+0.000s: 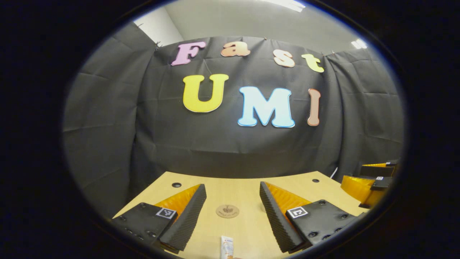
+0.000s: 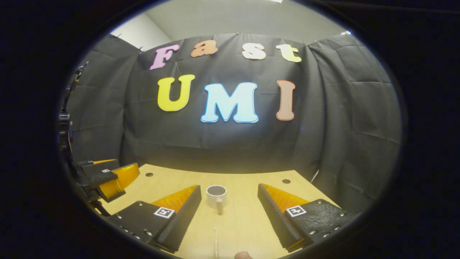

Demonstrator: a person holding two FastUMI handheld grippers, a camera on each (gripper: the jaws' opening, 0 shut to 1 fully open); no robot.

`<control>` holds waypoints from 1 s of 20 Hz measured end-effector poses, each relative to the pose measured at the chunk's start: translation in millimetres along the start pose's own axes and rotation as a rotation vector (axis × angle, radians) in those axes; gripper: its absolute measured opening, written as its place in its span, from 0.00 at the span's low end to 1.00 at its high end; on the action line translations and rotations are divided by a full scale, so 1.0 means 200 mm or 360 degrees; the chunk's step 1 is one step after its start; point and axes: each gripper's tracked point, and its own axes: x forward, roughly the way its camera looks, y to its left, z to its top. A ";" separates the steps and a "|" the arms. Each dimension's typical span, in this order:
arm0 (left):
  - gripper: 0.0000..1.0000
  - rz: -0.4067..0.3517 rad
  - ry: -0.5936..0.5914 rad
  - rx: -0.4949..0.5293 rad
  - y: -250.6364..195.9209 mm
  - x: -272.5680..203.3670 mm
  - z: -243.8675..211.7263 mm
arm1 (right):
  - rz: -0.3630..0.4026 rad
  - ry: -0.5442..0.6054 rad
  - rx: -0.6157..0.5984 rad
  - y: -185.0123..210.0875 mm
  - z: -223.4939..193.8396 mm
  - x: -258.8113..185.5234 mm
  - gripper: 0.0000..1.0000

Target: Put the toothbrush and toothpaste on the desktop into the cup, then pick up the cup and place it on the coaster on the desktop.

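Observation:
In the left gripper view my left gripper (image 1: 233,190) stands open above the wooden desk (image 1: 248,187). A round brown coaster (image 1: 227,211) lies on the desk between its fingers, farther off. The top of a white toothpaste tube (image 1: 226,247) shows at the bottom edge, near the camera. In the right gripper view my right gripper (image 2: 229,190) is open too. A white cup (image 2: 216,194) stands upright ahead of it, its handle pointing toward me. A thin pale toothbrush (image 2: 216,241) lies on the desk below the cup. Nothing is held by either gripper.
The right gripper (image 1: 373,180) shows at the right edge of the left gripper view. At the left edge of the right gripper view sits the left gripper (image 2: 104,176). The desk has small round holes (image 2: 286,181) near its far edge, and black cloth hangs just behind it.

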 end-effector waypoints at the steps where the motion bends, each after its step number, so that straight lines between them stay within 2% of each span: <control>1: 0.99 -0.0001 0.0001 -0.0010 0.00 0.00 0.00 | 0.0003 0.0012 0.0002 0.00 -0.01 0.01 0.96; 2: 0.96 -0.0007 0.0008 -0.0021 -0.01 0.00 -0.01 | 0.0005 0.0028 0.0001 0.01 -0.02 0.01 0.96; 7: 0.96 -0.0025 0.0099 -0.0022 -0.02 0.03 -0.11 | 0.0023 0.0141 -0.0012 0.04 -0.11 0.03 0.96; 8: 0.92 -0.0029 0.0131 -0.0021 -0.01 0.04 -0.14 | 0.0024 0.0172 -0.0018 0.05 -0.14 0.04 0.96; 9: 0.92 -0.0035 0.0167 -0.0020 -0.01 0.05 -0.18 | 0.0024 0.0207 -0.0025 0.05 -0.16 0.05 0.96; 10: 1.00 -0.0042 0.0204 -0.0023 -0.01 0.06 -0.21 | 0.0025 0.0243 -0.0028 0.06 -0.19 0.06 0.96; 12: 0.96 -0.0055 0.0289 -0.0033 -0.01 0.08 -0.28 | 0.0029 0.0331 -0.0019 0.07 -0.26 0.08 0.96; 16: 0.96 -0.0053 0.0488 -0.0055 0.03 0.15 -0.45 | 0.0047 0.0543 0.0028 0.12 -0.42 0.12 0.97; 20: 0.96 -0.0029 0.0661 -0.0051 0.07 0.20 -0.60 | 0.0062 0.0723 -0.0023 0.14 -0.54 0.19 0.97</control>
